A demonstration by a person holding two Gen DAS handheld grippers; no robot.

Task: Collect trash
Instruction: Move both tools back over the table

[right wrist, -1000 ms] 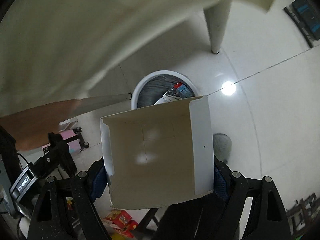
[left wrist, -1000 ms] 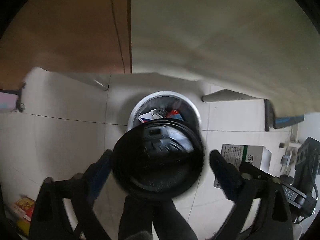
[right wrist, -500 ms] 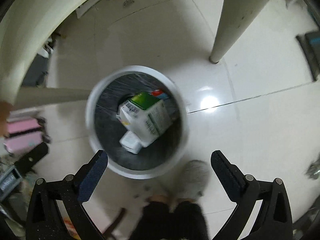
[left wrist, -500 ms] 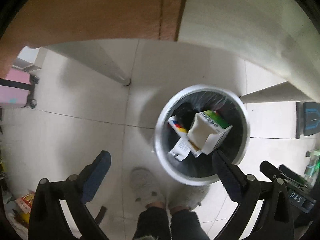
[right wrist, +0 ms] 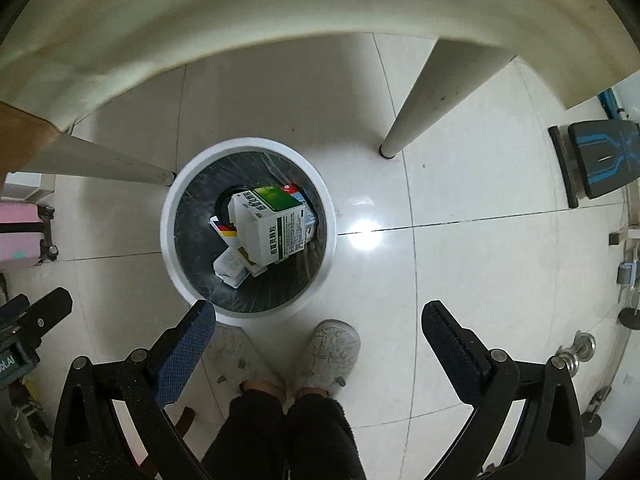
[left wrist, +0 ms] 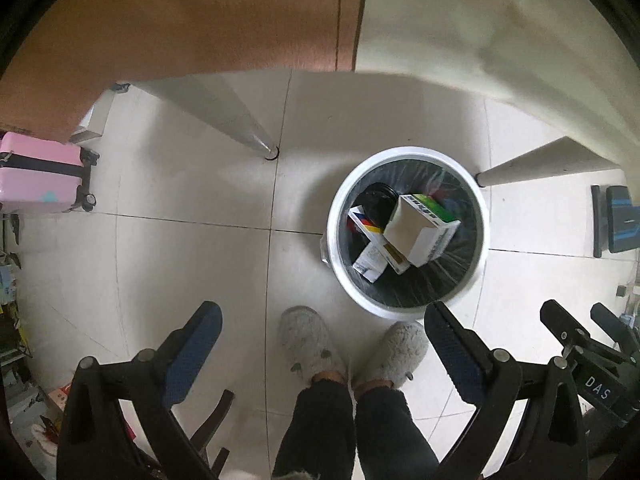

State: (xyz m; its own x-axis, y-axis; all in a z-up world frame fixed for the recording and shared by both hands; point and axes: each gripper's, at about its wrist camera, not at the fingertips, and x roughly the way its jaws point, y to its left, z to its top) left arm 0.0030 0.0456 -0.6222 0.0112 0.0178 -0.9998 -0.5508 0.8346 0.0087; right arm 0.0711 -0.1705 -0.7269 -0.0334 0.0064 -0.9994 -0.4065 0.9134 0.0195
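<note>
A white round trash bin (left wrist: 406, 309) with a black liner stands on the tiled floor; it also shows in the right wrist view (right wrist: 172, 252). Inside lie a white and green carton (left wrist: 424, 232), also seen from the right wrist (right wrist: 272, 228), a black cup lid (left wrist: 378, 204), and smaller boxes (left wrist: 370, 258). My left gripper (left wrist: 322, 328) is open and empty, held high above the floor, the bin ahead and to its right. My right gripper (right wrist: 318, 330) is open and empty, the bin ahead and to its left.
The person's grey slippers (left wrist: 308, 344) stand just before the bin. White table legs (left wrist: 244, 132) (right wrist: 416, 104) flank the bin under a cream tabletop. A pink suitcase (left wrist: 40, 178) stands left. A black and blue bench (right wrist: 596, 160) lies right.
One second ago my left gripper held the black lid and my right the carton. Both opened and the items dropped into the bin. Both grippers have since risen and steadied.
</note>
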